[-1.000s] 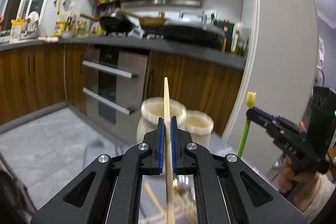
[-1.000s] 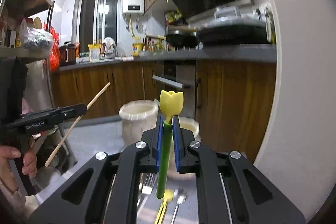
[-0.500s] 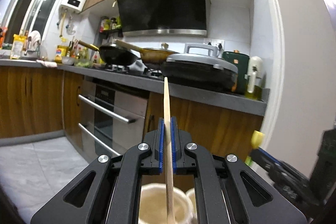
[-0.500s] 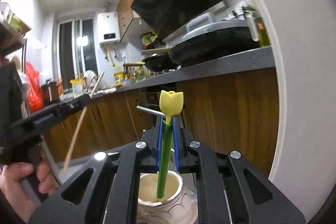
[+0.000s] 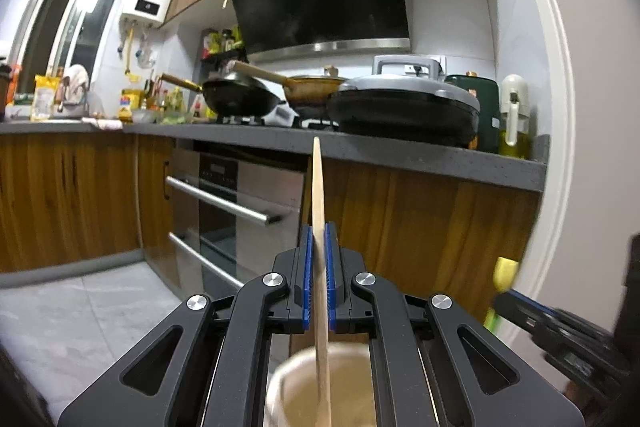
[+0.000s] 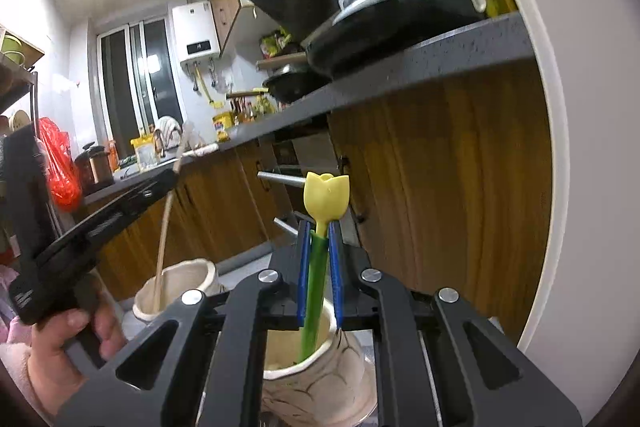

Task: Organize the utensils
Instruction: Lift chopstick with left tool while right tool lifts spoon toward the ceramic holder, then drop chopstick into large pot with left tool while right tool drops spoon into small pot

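1. Two utensils hang over two cream holders: a wooden chopstick [image 5: 319,211] pinched upright in the left gripper [image 5: 318,279], its lower end already inside the left holder [image 6: 176,287].
2. Beside it, the right gripper [image 6: 319,267] is pressed onto a tulip-topped green utensil [image 6: 326,193], whose stem dips into the crackle-patterned holder [image 6: 320,387].
3. Best, I'd say, to keep both sticks vertical and sink them until the tips are near the bottom before the jaws spread.
4. Letting go high risks a rebound or a tipped holder; the counter edge [image 5: 440,159] behind is well apart, so no trouble there.
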A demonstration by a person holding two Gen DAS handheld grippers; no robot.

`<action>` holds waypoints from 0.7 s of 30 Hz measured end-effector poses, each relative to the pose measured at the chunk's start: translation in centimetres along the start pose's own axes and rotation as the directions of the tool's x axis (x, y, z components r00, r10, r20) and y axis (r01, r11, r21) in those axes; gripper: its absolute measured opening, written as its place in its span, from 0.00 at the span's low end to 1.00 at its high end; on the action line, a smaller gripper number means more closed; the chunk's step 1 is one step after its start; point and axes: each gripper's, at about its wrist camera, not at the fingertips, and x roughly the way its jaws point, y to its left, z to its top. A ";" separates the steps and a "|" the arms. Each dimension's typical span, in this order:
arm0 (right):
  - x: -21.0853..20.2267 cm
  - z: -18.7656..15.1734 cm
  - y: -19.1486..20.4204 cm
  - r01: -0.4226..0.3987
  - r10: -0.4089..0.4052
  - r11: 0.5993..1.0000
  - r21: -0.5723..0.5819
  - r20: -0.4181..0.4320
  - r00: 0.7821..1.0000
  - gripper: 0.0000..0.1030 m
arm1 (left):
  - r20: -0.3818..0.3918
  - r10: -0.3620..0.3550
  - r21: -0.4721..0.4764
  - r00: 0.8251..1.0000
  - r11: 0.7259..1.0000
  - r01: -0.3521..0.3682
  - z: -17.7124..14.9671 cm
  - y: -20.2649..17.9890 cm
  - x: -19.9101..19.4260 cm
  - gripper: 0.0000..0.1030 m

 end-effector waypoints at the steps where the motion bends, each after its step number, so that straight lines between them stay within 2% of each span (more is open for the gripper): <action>1: 0.2 -0.2 -0.1 -0.003 0.003 1.000 0.004 -0.018 1.000 0.09 | -0.015 -0.005 -0.001 1.000 1.000 0.005 -0.4 0.1 -0.7 0.06; 5: 0.7 -0.8 0.0 -0.003 0.003 1.000 -0.003 -0.060 0.998 0.09 | -0.102 0.009 -0.020 0.995 1.000 -0.011 -2.2 0.5 -2.8 0.06; 7: 0.9 -0.9 0.4 0.010 -0.012 1.000 -0.021 -0.076 0.997 0.09 | -0.117 0.018 -0.028 0.993 0.999 -0.021 -3.0 0.7 -3.6 0.06; 14: 1.4 -1.1 1.0 0.034 -0.038 0.999 -0.040 -0.115 0.993 0.09 | -0.096 0.039 0.011 0.995 0.999 -0.038 -3.7 0.6 -4.7 0.06; 17: 1.3 -1.2 1.4 0.044 -0.051 0.997 -0.062 -0.114 0.992 0.09 | -0.116 0.034 0.010 0.993 0.999 -0.033 -4.1 0.8 -4.4 0.07; 21: 1.3 -1.5 1.8 0.052 -0.061 0.995 -0.085 -0.114 0.992 0.10 | -0.138 0.034 -0.005 0.990 0.999 -0.035 -4.3 1.2 -4.1 0.11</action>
